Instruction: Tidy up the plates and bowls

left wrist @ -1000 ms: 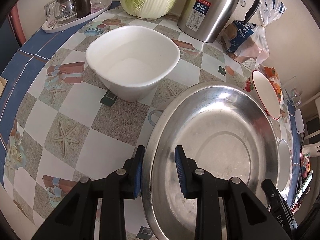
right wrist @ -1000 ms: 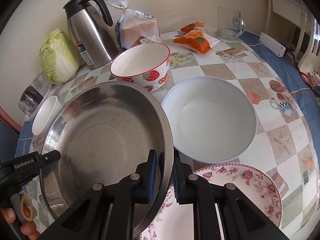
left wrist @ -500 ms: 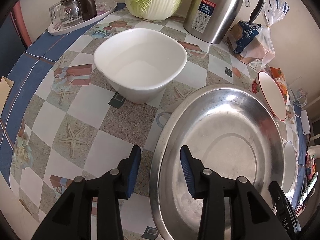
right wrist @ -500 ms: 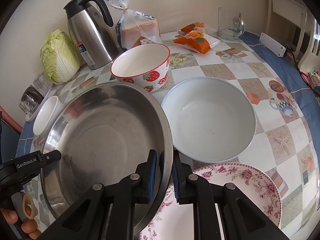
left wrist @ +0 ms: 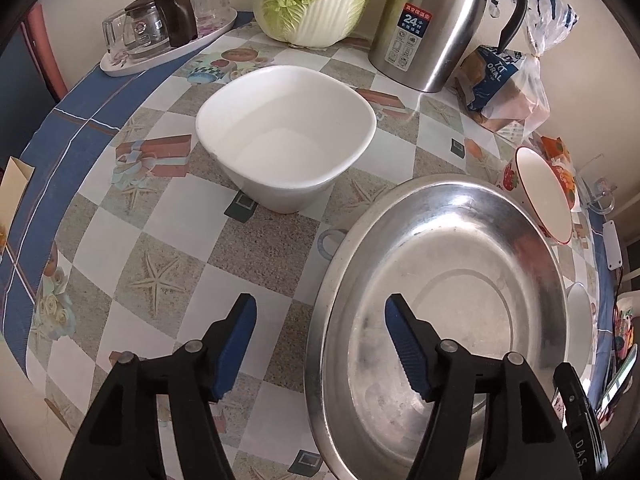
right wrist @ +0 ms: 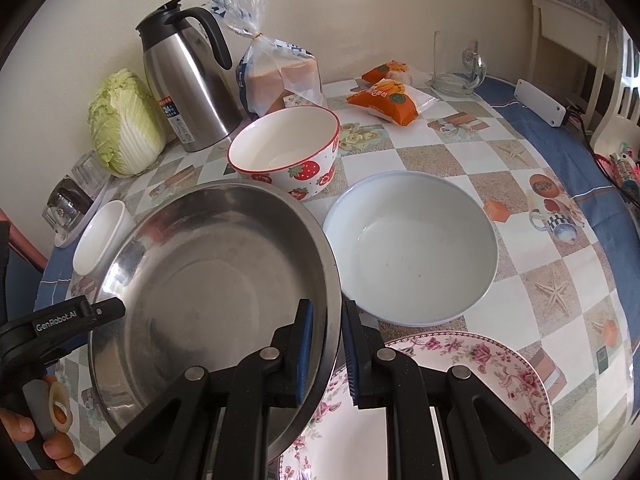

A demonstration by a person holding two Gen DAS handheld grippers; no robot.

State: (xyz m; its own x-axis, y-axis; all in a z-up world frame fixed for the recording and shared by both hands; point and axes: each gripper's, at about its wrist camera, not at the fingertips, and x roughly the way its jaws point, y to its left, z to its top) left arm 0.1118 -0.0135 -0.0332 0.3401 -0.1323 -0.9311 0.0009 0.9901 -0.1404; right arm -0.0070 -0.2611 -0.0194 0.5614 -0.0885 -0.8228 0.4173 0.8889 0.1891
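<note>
Checkered tablecloth printed with starfish and gift boxes covers the table against a cream wall. On it sits the steel basin, its right rim pinched between the blue pads of the right gripper, that edge overlapping the floral plate below. The left gripper has its jaws spread wide, straddling the basin's left rim without touching it. Just right of the basin lies the pale blue bowl; behind it stands the strawberry bowl, and to the left the white square bowl. Along the wall are 1 steel thermos, a napa cabbage, bagged bread, orange snack packets and a glass mug.
</note>
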